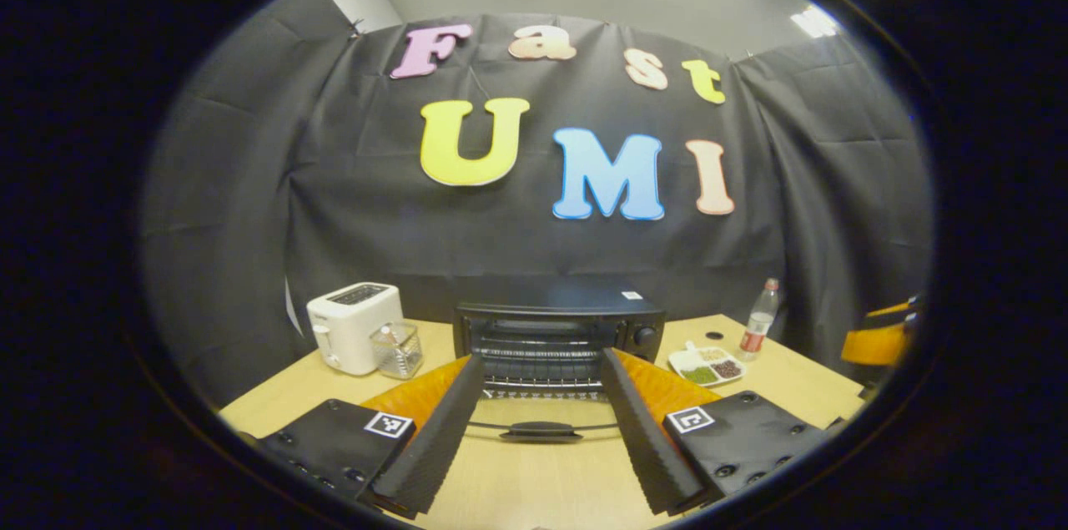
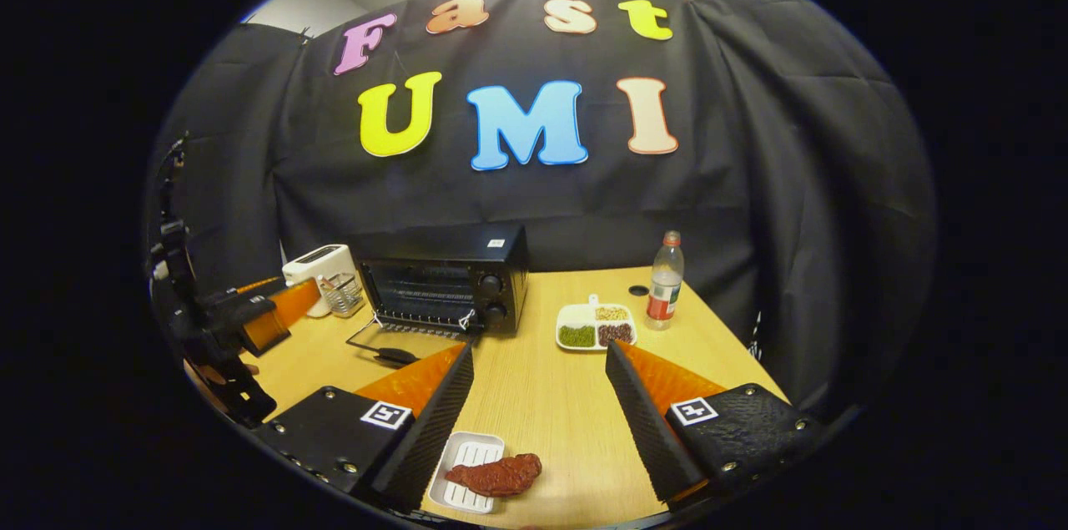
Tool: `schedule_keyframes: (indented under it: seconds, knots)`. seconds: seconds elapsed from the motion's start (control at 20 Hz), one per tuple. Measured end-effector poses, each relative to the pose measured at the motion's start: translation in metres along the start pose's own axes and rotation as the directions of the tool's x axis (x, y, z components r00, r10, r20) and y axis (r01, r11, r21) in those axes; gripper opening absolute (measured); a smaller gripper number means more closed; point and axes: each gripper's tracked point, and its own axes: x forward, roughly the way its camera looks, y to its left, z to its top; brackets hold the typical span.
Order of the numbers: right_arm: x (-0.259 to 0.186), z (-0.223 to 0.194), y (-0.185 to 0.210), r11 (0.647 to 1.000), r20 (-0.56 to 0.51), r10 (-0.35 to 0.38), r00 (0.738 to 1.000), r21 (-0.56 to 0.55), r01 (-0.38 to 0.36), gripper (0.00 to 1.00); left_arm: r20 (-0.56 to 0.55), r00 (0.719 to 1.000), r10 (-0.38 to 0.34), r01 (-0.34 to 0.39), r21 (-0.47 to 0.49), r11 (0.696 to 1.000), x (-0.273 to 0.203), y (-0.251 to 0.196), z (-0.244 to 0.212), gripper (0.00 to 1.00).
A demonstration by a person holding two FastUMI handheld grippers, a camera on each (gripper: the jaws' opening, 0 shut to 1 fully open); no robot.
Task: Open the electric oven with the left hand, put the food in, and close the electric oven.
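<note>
The black electric oven stands at the back of the wooden table with its door folded down flat, handle toward me; its rack shows inside. My left gripper hovers open in front of the door, holding nothing. In the right gripper view the oven sits left of centre with the door down. A reddish-brown piece of food lies on a small white tray near the table's front edge. My right gripper is open above it. The left gripper hangs at far left.
A white toaster and a clear holder stand left of the oven. To its right are a white divided dish of beans, a plastic bottle and a dark cap. The table has bare wood in the middle.
</note>
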Motion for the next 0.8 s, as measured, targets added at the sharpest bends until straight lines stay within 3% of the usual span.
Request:
schedule_keyframes:
  seconds: [0.1, 0.15, 0.4, 0.5, 0.75, 0.8]
  knots:
    - [0.005, -0.021, -0.006, 0.998, -0.052, 0.025, 0.998, 0.062, -0.022, 0.97, 0.016, 0.999, 0.031, -0.031, -0.009, 0.999, -0.015, 0.005, 0.012, 0.91]
    - [0.008, -0.034, -0.008, 0.995, -0.079, 0.037, 0.996, 0.099, -0.029, 0.97, 0.031, 0.999, 0.039, -0.039, -0.009, 0.999, -0.024, 0.006, 0.021, 0.99]
    - [0.024, -0.093, -0.007, 0.957, -0.236, 0.120, 0.964, 0.284, -0.050, 0.98, 0.074, 0.993, 0.089, -0.093, 0.056, 0.994, -0.054, 0.020, 0.043, 0.95]
    - [0.027, -0.115, -0.002, 0.942, -0.283, 0.166, 0.945, 0.329, -0.067, 0.98, 0.090, 0.990, 0.112, -0.118, 0.055, 0.992, -0.069, 0.024, 0.052, 0.99]
    - [0.021, -0.149, 0.016, 0.891, -0.370, 0.301, 0.879, 0.438, -0.121, 0.95, 0.109, 0.982, 0.152, -0.159, 0.060, 0.985, -0.091, 0.025, 0.062, 0.90]
    - [0.020, -0.152, 0.018, 0.876, -0.377, 0.328, 0.866, 0.465, -0.129, 0.95, 0.110, 0.982, 0.157, -0.165, 0.066, 0.984, -0.093, 0.025, 0.062, 0.95]
